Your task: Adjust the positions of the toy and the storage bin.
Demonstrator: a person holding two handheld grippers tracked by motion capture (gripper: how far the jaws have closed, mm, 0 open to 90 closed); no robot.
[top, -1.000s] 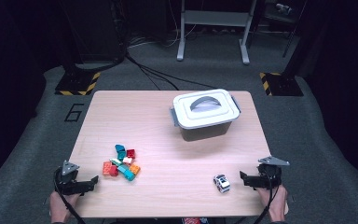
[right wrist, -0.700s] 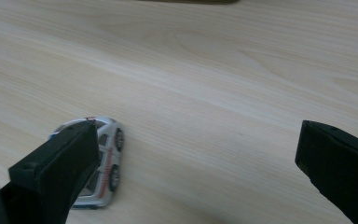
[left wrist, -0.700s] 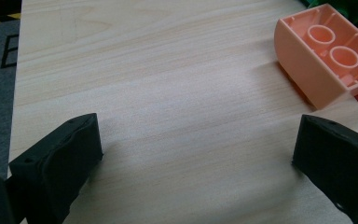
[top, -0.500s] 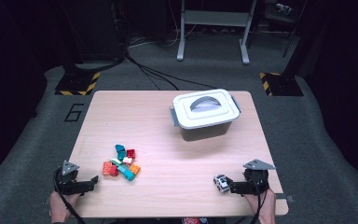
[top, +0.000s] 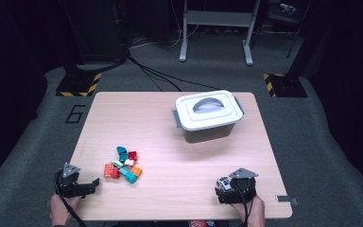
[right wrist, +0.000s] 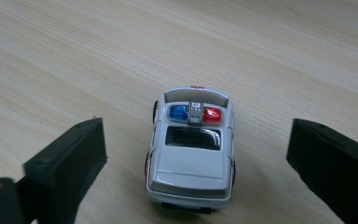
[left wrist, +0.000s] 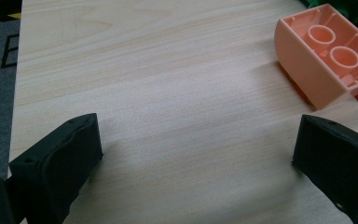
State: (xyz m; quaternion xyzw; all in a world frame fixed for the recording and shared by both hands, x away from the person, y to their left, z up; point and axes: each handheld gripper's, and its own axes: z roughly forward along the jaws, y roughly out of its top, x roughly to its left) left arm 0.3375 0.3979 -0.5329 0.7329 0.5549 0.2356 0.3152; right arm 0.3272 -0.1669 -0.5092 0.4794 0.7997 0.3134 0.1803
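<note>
Right gripper point(top: 227, 191) sits at the near right edge of the table point(top: 170, 123), jaws wide, straddling the toy police car point(right wrist: 190, 147). In the right gripper view the car lies centred between the pads, clear gaps both sides, nothing pressed yet; the jaws have just begun closing from fully open.

Step in hand, as I read it: grasp the car. To do it well, stay low and square to the car's long sides, close on the doors below the light bar and not on the roof, keep the car centred so neither pad shoves it sideways, and squeeze evenly since the wheels may roll.

Left gripper point(top: 86, 187) rests well left of the car at the near left edge, jaws wide, bare wood between them. Just beyond it, also left of the car, is the block pile point(top: 123, 164), with a peach block point(left wrist: 324, 60) lying hollow side up ahead of the left jaws. Lidded white bin point(top: 209, 116) stands far behind the car, lid on.

Versus the earlier frames: the right gripper was off to the right of the car; it has slid left along the near edge until the car is between its jaws. The car, blocks, bin and left gripper are unmoved.
</note>
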